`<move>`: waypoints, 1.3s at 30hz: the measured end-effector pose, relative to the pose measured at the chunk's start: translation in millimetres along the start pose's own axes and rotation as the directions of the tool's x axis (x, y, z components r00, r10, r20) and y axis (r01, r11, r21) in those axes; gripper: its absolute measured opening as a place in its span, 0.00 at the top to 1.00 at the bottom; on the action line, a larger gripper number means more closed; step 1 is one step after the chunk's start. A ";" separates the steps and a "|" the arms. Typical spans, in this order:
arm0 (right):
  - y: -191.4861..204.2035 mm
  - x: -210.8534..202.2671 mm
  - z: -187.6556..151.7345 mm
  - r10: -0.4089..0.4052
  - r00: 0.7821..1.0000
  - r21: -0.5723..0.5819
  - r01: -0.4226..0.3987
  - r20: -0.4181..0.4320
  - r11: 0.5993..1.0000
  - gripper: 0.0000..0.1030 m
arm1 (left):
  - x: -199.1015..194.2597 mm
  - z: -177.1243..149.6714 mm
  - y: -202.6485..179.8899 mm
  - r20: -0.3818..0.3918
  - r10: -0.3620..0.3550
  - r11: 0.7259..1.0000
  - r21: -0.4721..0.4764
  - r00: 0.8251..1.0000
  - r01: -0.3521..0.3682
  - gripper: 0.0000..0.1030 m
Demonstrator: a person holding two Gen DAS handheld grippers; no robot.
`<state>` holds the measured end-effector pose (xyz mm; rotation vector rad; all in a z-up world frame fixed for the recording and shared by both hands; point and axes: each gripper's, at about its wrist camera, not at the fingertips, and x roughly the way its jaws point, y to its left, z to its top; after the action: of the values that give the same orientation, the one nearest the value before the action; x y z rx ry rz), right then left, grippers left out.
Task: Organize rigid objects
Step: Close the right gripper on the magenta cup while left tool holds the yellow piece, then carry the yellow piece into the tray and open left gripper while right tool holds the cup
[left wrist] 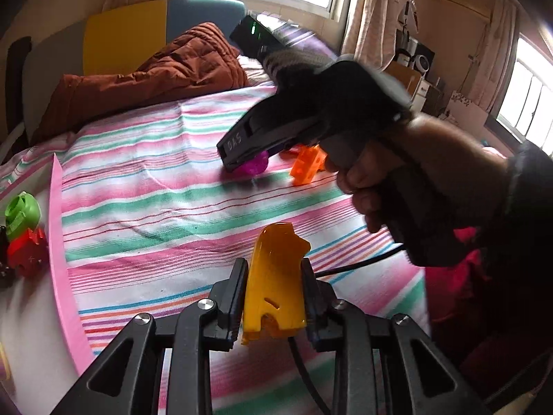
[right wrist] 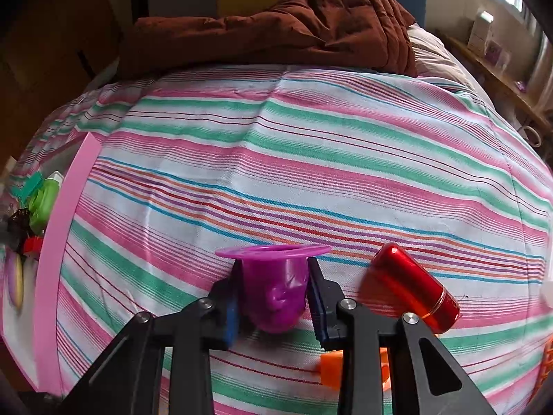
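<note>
Our left gripper (left wrist: pixel 274 297) grasps the yellow plastic piece (left wrist: pixel 273 287) above the striped bed (left wrist: pixel 166 186). Our right gripper (right wrist: pixel 273 294) clenches the purple plastic cup (right wrist: pixel 276 287); we should lift straight, avoiding the red metal cylinder (right wrist: pixel 414 287).

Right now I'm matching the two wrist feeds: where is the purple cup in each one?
Left wrist view: the purple cup sits mid-frame, partly hidden behind the right gripper on the striped sheet.
Right wrist view: bottom centre, between the right gripper's fingers, flared rim facing away.
Shared landmark: the pink tray edge along the left side in both.
</note>
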<state>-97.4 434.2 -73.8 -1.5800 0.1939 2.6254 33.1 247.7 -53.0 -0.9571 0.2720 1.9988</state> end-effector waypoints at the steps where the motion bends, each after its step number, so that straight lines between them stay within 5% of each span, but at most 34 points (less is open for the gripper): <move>1: -0.7 0.0 0.1 0.001 1.000 -0.001 -0.001 0.001 1.000 0.67 | -5.6 2.7 -2.6 0.006 -0.006 1.000 -0.003 1.000 0.006 0.72; 9: 8.2 -1.4 -3.1 0.086 0.996 0.007 -0.086 -0.001 0.996 0.68 | -43.4 7.3 -2.5 0.064 -0.029 0.999 -0.027 0.998 0.031 0.72; 23: 18.3 -0.5 -6.2 0.026 1.000 -0.040 -0.025 0.016 0.999 0.68 | -83.8 4.8 52.2 0.095 0.093 0.987 -0.138 0.991 -0.080 0.72; 32: 22.4 0.0 -7.6 0.001 1.000 -0.065 0.000 0.011 0.998 0.68 | -137.0 -23.1 143.7 0.079 0.297 0.910 -0.327 0.952 -0.257 0.72; 39: 23.4 0.4 -7.9 -0.010 1.000 -0.072 0.011 0.014 0.997 0.68 | -147.9 -59.8 179.8 0.004 0.356 0.864 -0.383 0.935 -0.327 0.72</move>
<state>-93.6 409.9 -76.2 -1.5797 0.0914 2.6627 -30.7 18.8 -16.8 -1.1295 0.0084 2.4700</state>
